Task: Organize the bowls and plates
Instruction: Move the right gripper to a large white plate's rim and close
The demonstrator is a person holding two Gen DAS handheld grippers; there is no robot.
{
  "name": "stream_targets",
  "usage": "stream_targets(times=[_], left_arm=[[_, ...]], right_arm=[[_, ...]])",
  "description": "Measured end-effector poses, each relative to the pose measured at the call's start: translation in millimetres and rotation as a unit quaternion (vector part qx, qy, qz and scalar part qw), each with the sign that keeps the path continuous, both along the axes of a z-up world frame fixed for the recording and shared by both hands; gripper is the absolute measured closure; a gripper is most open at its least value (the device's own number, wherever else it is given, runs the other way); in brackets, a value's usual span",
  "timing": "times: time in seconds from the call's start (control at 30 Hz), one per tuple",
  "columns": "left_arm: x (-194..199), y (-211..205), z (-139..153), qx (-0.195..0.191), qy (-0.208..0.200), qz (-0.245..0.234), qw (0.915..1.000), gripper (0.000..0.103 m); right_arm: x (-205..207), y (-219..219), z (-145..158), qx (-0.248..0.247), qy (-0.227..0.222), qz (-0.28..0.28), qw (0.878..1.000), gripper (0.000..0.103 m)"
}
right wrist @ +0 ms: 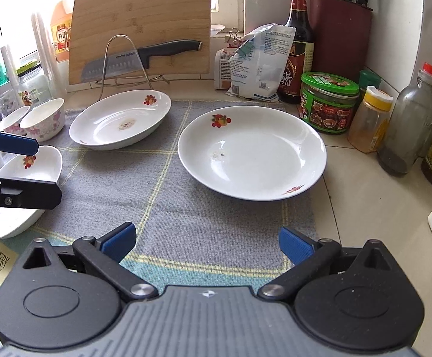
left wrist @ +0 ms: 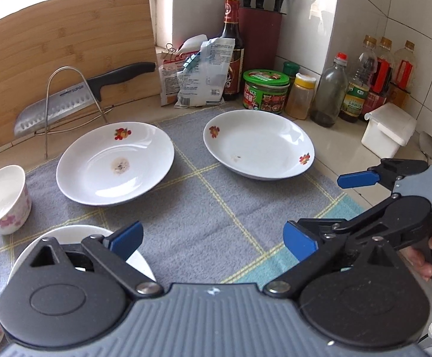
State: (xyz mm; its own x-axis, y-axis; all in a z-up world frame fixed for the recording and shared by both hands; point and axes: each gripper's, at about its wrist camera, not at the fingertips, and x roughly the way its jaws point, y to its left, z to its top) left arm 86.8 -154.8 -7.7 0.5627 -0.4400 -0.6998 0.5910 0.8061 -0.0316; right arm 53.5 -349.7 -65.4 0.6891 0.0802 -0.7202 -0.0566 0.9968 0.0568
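Two white plates with fruit prints lie on a grey checked mat (left wrist: 210, 208): a left plate (left wrist: 114, 163) (right wrist: 120, 119) and a right plate (left wrist: 259, 145) (right wrist: 251, 151). A third white plate (right wrist: 34, 172) lies at the mat's near left, partly under my left gripper (left wrist: 213, 241), which is open and empty. Two floral bowls (right wrist: 44, 119) stand at the far left; one shows in the left wrist view (left wrist: 3, 199). My right gripper (right wrist: 207, 242) is open and empty, just short of the right plate. It also shows in the left wrist view (left wrist: 329, 208).
A bamboo cutting board (left wrist: 70, 56) and a knife on a wire rack (left wrist: 64, 101) stand behind the plates. Bags, a soy bottle (left wrist: 232, 50), a knife block (left wrist: 260, 32), jars and bottles (left wrist: 332, 92) line the back right. A white box (left wrist: 390, 131) sits on the right.
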Motion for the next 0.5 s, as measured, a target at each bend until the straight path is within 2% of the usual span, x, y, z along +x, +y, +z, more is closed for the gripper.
stream_targets(times=[0.13,0.37,0.5], left_arm=[[-13,23,-3,0.011,-0.015,-0.005,0.9998,0.003],[-33,74,-10,0.011,-0.003,0.005,0.9999,0.003],[-47,101,-11,0.017,-0.02,0.012,0.9996,0.003]], right_arm=[[-4,23,-1,-0.011,0.012,0.004,1.0,0.0],[-9,66,-4,-0.007,0.022,0.016,1.0,0.0],[-10,91,-4,-0.006,0.027,0.029,0.999,0.0]])
